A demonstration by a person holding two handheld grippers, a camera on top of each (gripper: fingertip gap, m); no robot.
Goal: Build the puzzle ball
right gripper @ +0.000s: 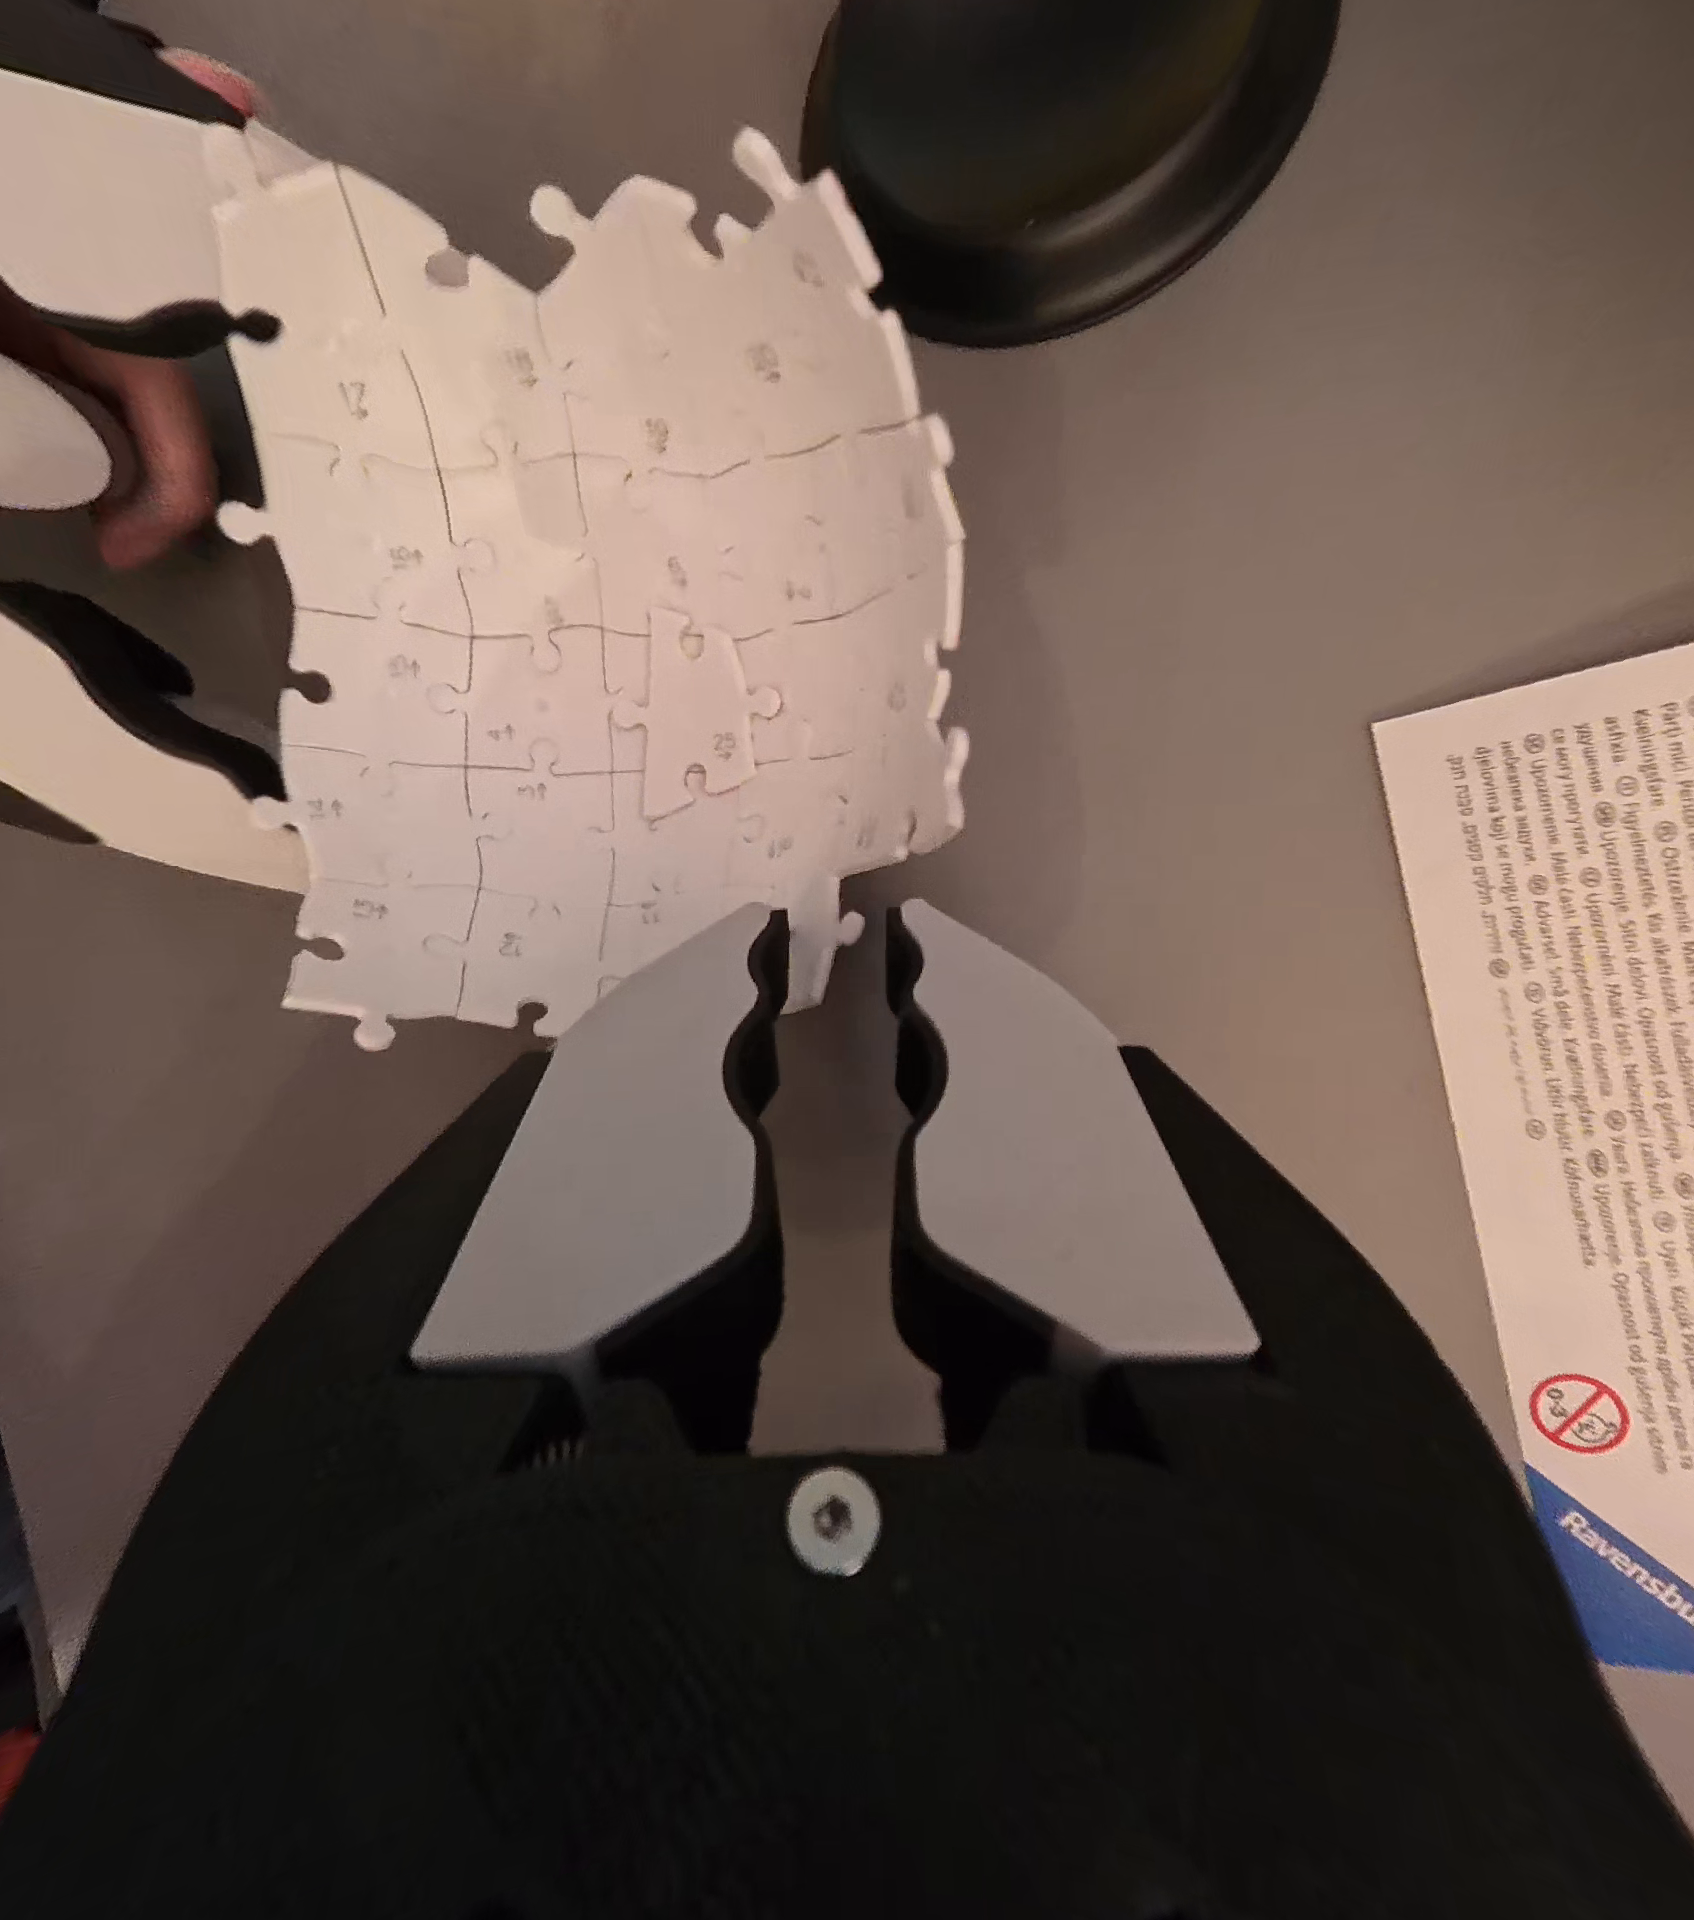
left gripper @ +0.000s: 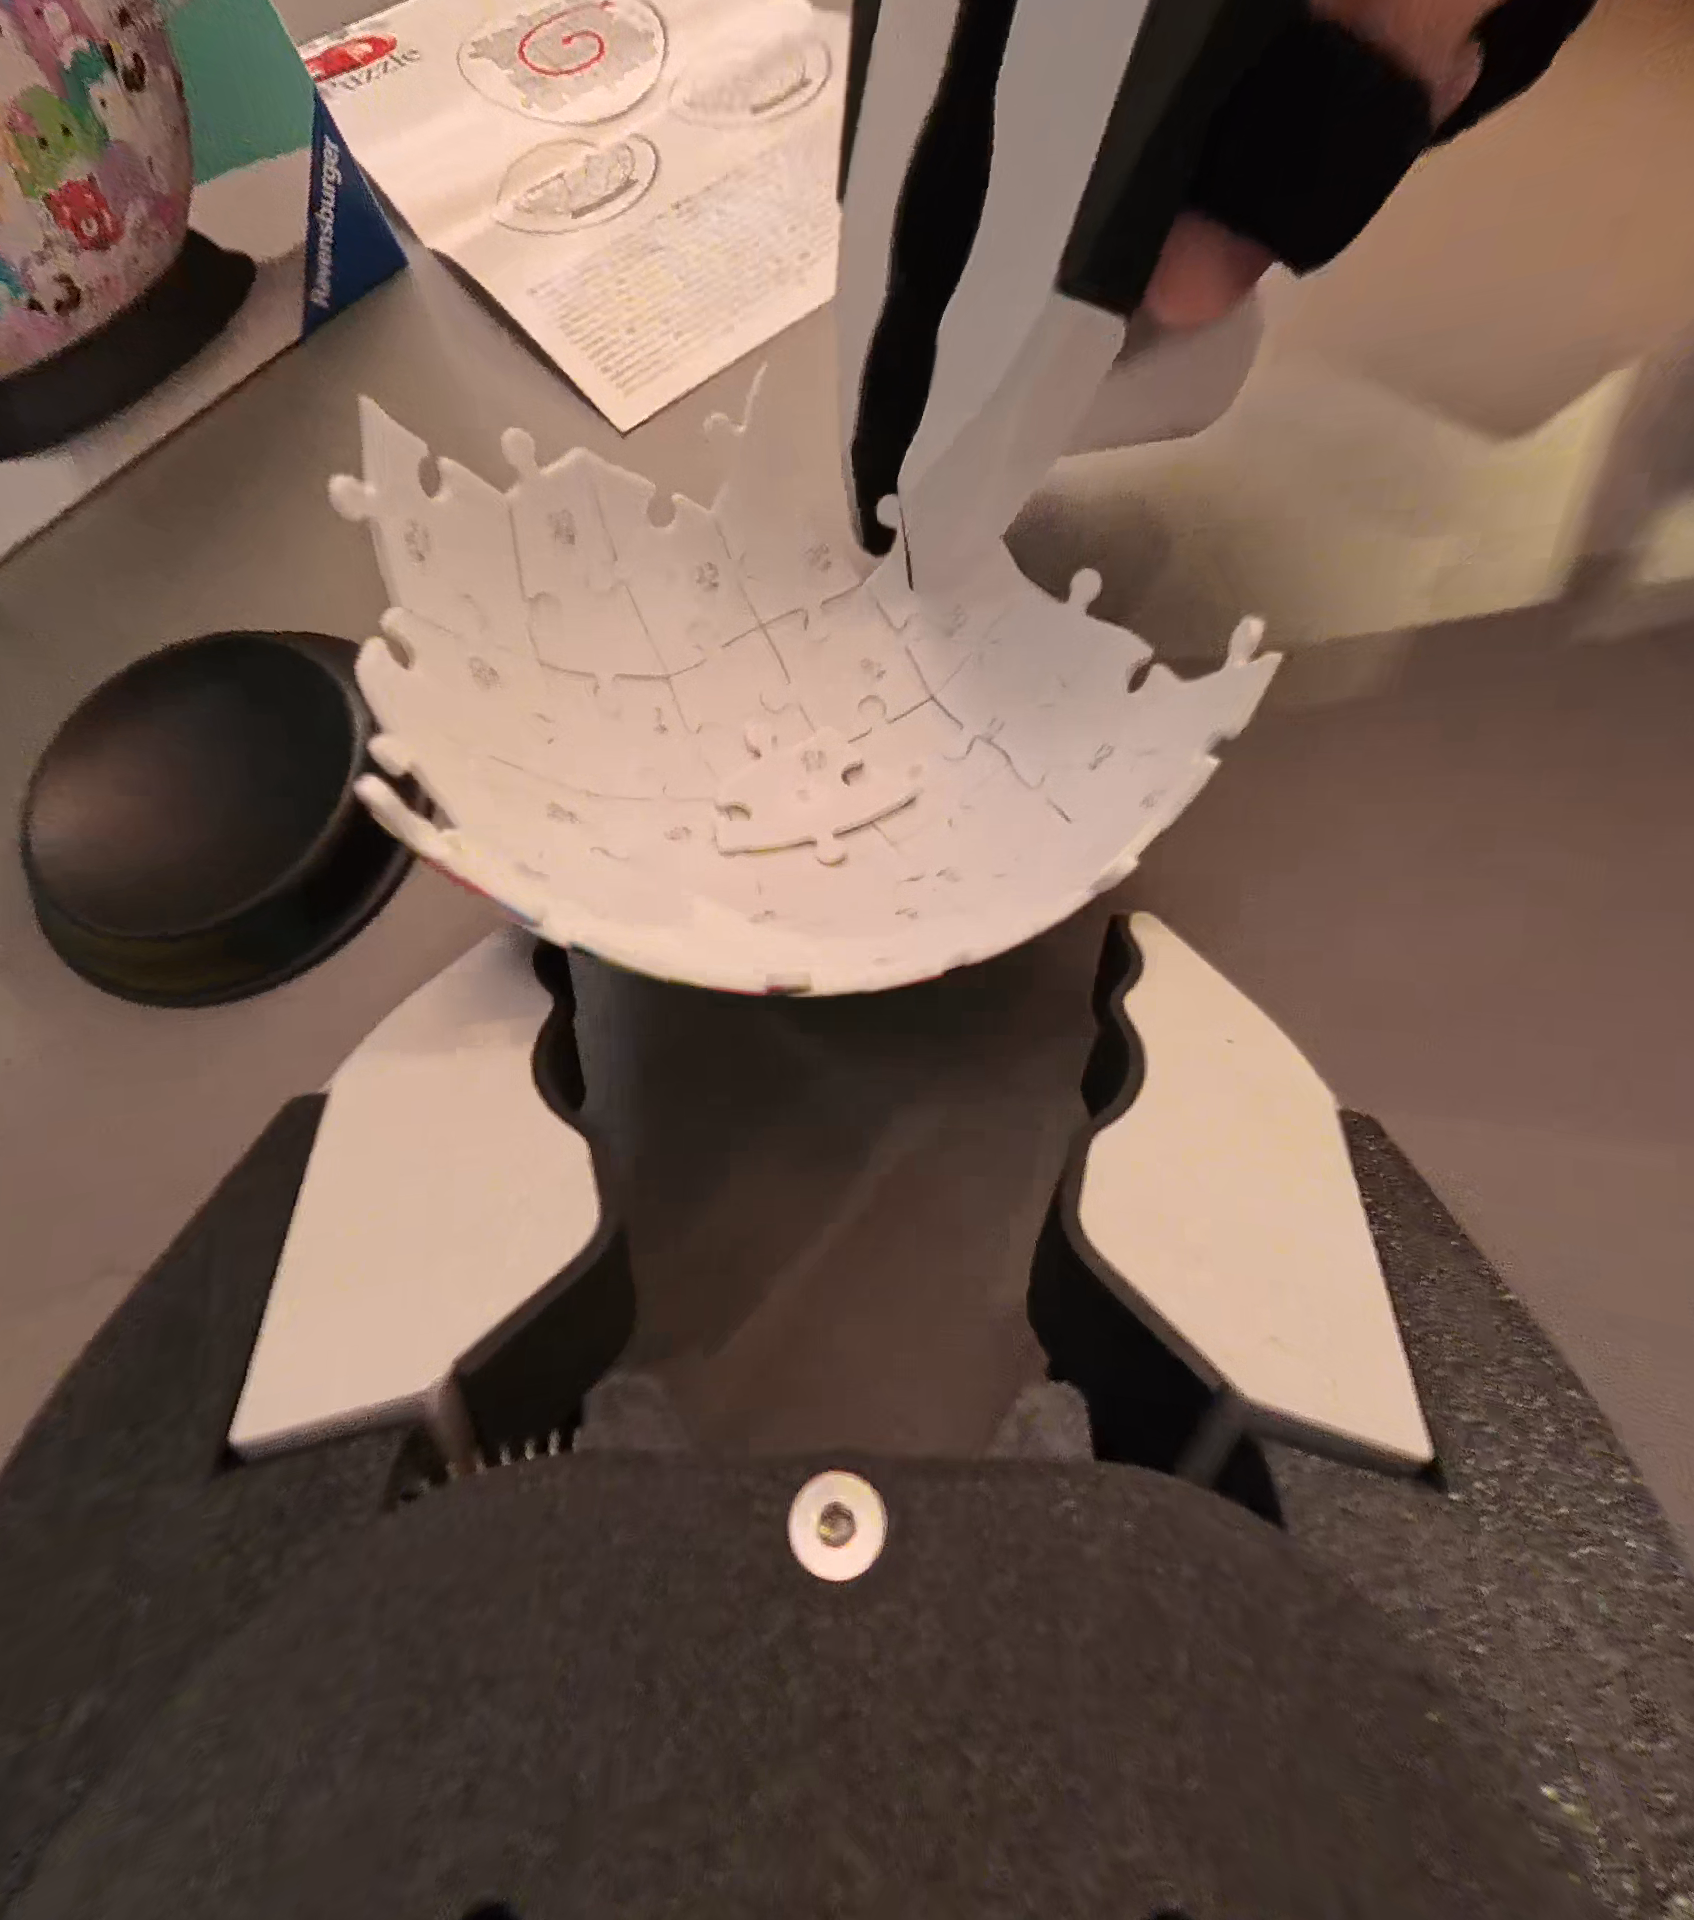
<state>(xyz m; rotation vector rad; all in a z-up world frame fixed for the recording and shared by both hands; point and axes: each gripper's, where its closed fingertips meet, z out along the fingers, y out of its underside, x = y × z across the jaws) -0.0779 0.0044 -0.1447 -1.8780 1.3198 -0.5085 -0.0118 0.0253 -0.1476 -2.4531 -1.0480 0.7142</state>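
Shell first: the half-built puzzle shell [left gripper: 677,623] hangs over the bench [left gripper: 1445,935] just beside the black stand [left gripper: 188,821], hollow side up like a bowl, its rim a ragged ring of tabs and notches. We judge it very light and thin. The curved plastic pieces should be stiff one by one, but the whole thing is only clicked together, so a hard squeeze or a twist could pop a seam.

The right tool [right gripper: 827,920] is closed down nearly all the way on one rim piece, on the side of the shell away from the stand. That pinch looks to us like what carries the shell. The left tool [left gripper: 838,951] is spread wide and grips nothing. The shell's rim sits right at its tips, and we cannot tell whether it rests on them.

Where to take hold? We'd say the rim, flat across a full piece rather than on a lone tab, with a second support under the curve.

Now what holds what. One loose piece [left gripper: 812,795] lies inside the shell near the bottom, blank side up and not locked in, so tilting could send it sliding. The stand's dish holds nothing. An instruction sheet [left gripper: 635,239] lies beyond the stand, and a puzzle box [left gripper: 334,197] stands back there too.
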